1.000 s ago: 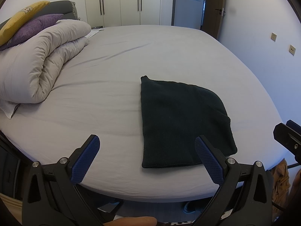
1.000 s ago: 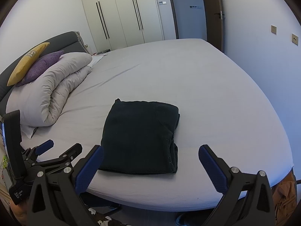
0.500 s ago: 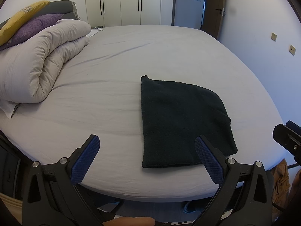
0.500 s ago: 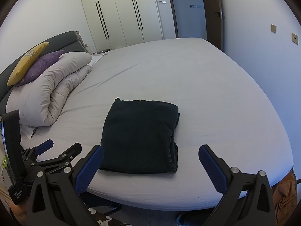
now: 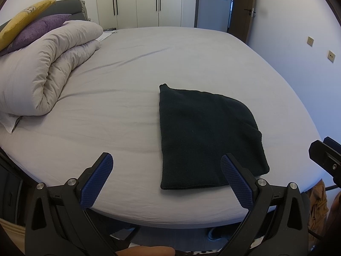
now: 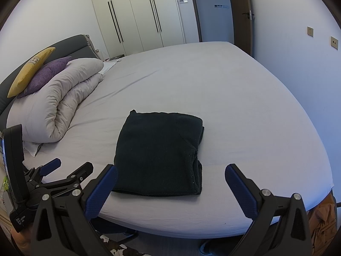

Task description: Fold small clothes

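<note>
A bedroom with white wardrobe doors (image 5: 149,2) along the far wall holds a wide bed under a smooth pale grey sheet (image 5: 170,64); a rolled off-white duvet (image 5: 49,68) lies at the headboard end with a purple cushion (image 5: 40,31) and a yellow cushion (image 5: 23,20) stacked on it. Near the bed's front edge rests the dark, near-black knitted garment (image 5: 204,136), already doubled into a compact rectangle; the right wrist view shows its stacked layers along the right-hand edge (image 6: 162,155).

Across the last second nothing has shifted: the garment keeps its outline and both tools stay in the same spots, short of the bed edge. The left gripper (image 5: 168,178) has its blue-padded fingers spread wide and grips nothing; the right gripper (image 6: 170,189) is likewise spread wide and empty. Neither touches the cloth.

That stillness, with the garment lying flat, squared and released, suggests this fold is finished and the hands are pausing. What remains is probably either one more halving or leaving this piece and fetching another; no second small garment is visible on the sheet, so which applies cannot be told.
</note>
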`<state>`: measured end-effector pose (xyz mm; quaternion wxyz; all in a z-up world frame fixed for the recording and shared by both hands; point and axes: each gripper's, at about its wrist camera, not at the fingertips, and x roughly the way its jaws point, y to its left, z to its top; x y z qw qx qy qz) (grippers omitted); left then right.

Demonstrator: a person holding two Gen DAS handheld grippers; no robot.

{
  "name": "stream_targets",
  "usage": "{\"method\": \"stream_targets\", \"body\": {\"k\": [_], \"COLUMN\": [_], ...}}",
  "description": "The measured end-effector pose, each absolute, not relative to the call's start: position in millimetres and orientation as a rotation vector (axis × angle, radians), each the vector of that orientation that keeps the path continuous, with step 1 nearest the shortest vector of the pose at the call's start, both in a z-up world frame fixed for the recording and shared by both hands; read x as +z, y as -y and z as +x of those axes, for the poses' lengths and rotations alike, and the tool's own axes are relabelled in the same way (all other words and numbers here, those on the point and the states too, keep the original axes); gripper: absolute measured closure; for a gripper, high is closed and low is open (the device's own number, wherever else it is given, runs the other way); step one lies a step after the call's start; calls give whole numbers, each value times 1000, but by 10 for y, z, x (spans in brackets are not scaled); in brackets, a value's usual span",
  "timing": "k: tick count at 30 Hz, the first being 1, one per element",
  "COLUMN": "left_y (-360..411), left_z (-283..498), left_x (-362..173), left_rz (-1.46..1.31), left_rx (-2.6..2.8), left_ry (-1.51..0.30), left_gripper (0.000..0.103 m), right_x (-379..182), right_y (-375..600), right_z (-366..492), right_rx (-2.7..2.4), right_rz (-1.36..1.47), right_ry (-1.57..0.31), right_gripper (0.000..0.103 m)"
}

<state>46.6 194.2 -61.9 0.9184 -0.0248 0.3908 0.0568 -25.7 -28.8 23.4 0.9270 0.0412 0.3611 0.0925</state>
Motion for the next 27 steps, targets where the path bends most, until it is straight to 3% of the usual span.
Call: {"method": "stream_targets", "body": {"k": [27], "left_y": [-1991], "left_z": [475], "left_x": [-632], "left_rz": [-67], "left_rx": [117], "left_ry": [-807], "left_gripper": [0], "right_x": [195], "right_y": [291], "right_z": [-300], "right_rx": [192], "right_rz": [88], "right_ry": [-747], "right_gripper": [0]}}
